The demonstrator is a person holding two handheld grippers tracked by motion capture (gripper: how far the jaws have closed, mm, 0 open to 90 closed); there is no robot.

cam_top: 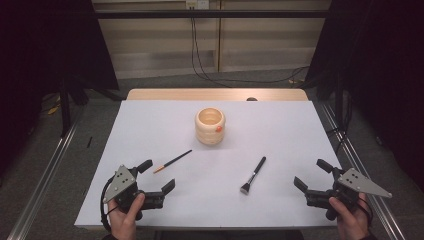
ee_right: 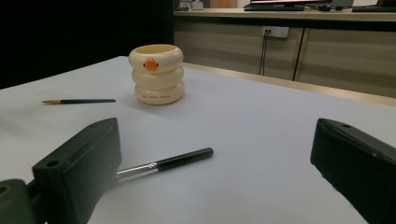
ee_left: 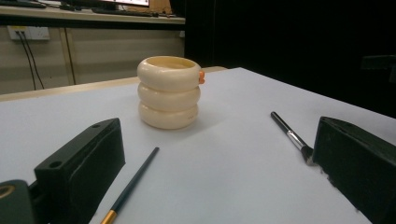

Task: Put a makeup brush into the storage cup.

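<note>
Both the left gripper (cam_top: 156, 176) and the right gripper (cam_top: 311, 173) are held wide open and empty, short of the cream ringed pot (cam_top: 210, 126), before which the thin paintbrush (cam_top: 172, 161) and makeup brush (cam_top: 252, 175) are laid ready for pickup.

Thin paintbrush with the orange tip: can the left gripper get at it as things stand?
Probably yes. The left gripper is open, the thin paintbrush lies flat just ahead of it, and nothing sits between them.

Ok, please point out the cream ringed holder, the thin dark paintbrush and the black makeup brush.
cream ringed holder (cam_top: 210, 131): high view, outer wall.
thin dark paintbrush (cam_top: 175, 160): high view, mid handle.
black makeup brush (cam_top: 256, 171): high view, handle.
</note>
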